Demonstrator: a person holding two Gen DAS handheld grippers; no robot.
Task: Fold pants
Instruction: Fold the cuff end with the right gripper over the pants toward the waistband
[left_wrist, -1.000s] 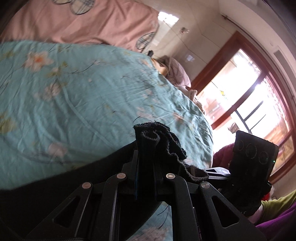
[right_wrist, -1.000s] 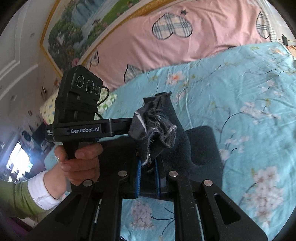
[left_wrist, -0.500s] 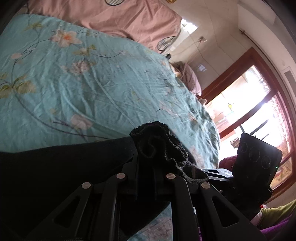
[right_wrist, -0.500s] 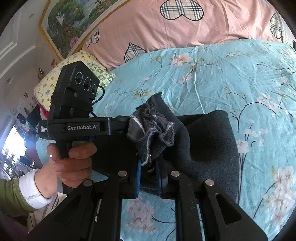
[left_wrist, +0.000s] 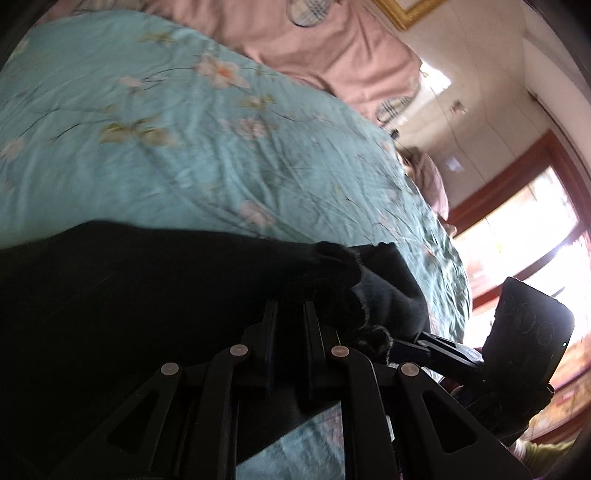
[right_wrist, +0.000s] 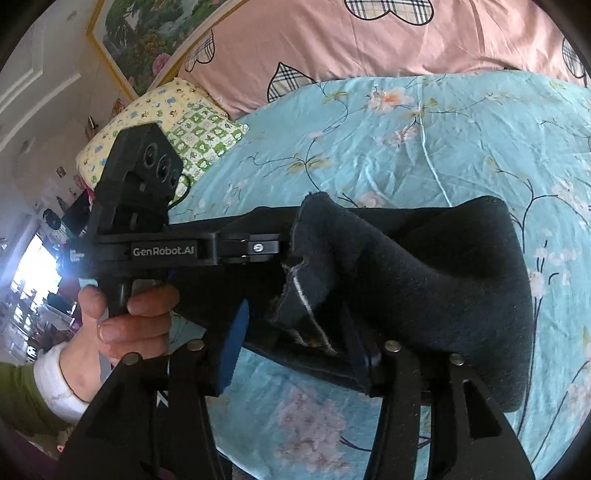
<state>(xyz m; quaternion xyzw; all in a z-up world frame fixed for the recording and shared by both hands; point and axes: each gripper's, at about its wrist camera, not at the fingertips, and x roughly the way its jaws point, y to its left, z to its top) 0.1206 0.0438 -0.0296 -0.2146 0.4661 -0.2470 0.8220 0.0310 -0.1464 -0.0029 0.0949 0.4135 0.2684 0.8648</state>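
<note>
The right hand-held gripper stands wide, its blue-padded fingers spread well apart, and a bunched edge of the dark pants lies loose in the gap between them, touching the far finger but not pinched. From that bunch the pants run ahead and to the right of this gripper as a thick folded band lying on the bed, which is covered by a turquoise sheet printed with flowers. Just to the left of the right gripper, the left hand-held gripper reaches in sideways, its tip touching the same bunched edge; the person's left hand grips its handle below the black camera block. Farther ahead of the right gripper, past the sheet, lie a pink quilt with plaid hearts and a yellow pillow. From the left wrist view, the left hand-held gripper has its fingers narrow and close together, with a dark wad of the pants bunched at its tips; the cloth is so dark there that I cannot tell whether it is truly clamped. The pants spread to the left of this gripper across the bed, and the right hand-held gripper shows just to the right, its tip near the same wad. A window with a red-brown frame glows beyond it.
</note>
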